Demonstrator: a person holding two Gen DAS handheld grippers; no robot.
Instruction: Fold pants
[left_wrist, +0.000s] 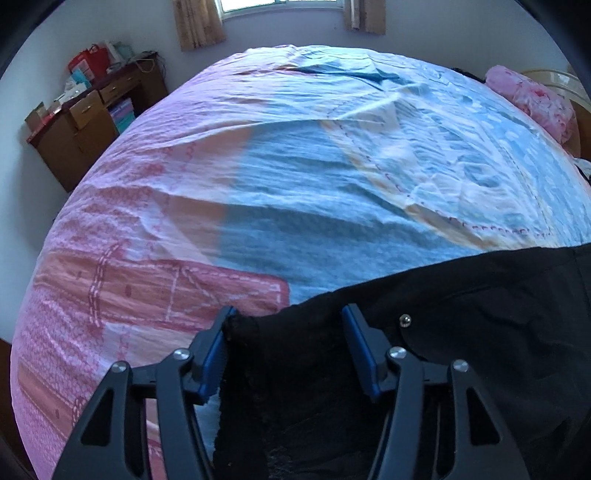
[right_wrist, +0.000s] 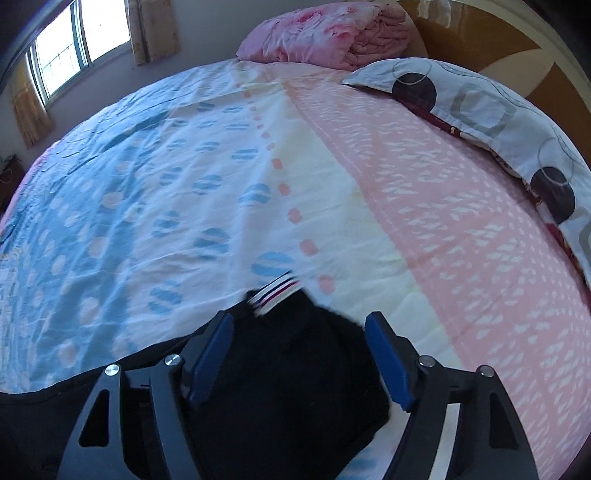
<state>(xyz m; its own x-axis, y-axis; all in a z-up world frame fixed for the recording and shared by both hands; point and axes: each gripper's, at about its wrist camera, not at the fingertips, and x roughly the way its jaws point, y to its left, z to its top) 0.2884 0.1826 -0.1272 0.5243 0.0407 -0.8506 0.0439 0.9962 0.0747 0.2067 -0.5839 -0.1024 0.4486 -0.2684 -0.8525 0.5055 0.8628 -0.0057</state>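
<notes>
Black pants (left_wrist: 461, 317) were lying along the near edge of the bed, spread over that pink, blue and cream patchwork bedsheet (left_wrist: 295, 177), and you had a gripper over each end of them.

Your left gripper (left_wrist: 290, 347) had its 2 blue-padded fingers (left_wrist: 212, 354) spread wide apart, not pinching anything. A frayed-looking hem end of the pants sat right between them, with the left pad just touching the fabric edge. A small silver snap (left_wrist: 405, 319) showed on the cloth just beside the right finger.

Your right gripper (right_wrist: 299, 354) was the same deal: jaws released and wide, black fabric (right_wrist: 295, 369) bunched between the pads but not clamped. Just past the fingertips, a striped white, red and navy ribbed band (right_wrist: 275, 291) stuck out from the pants onto the sheet. From there the pants ran off to the left along the lower edge of that view.

Further back, a folded pink floral quilt (right_wrist: 325, 33) sat near the wooden headboard (right_wrist: 480, 40), with a circle-print pillow (right_wrist: 491, 110) along the right side of the bed. In the left view, a brown desk (left_wrist: 92, 122) with drawers stood against the wall by the far corner, piled with boxes and a red bag (left_wrist: 90, 61). Curtains (left_wrist: 197, 22) hung at the window.
</notes>
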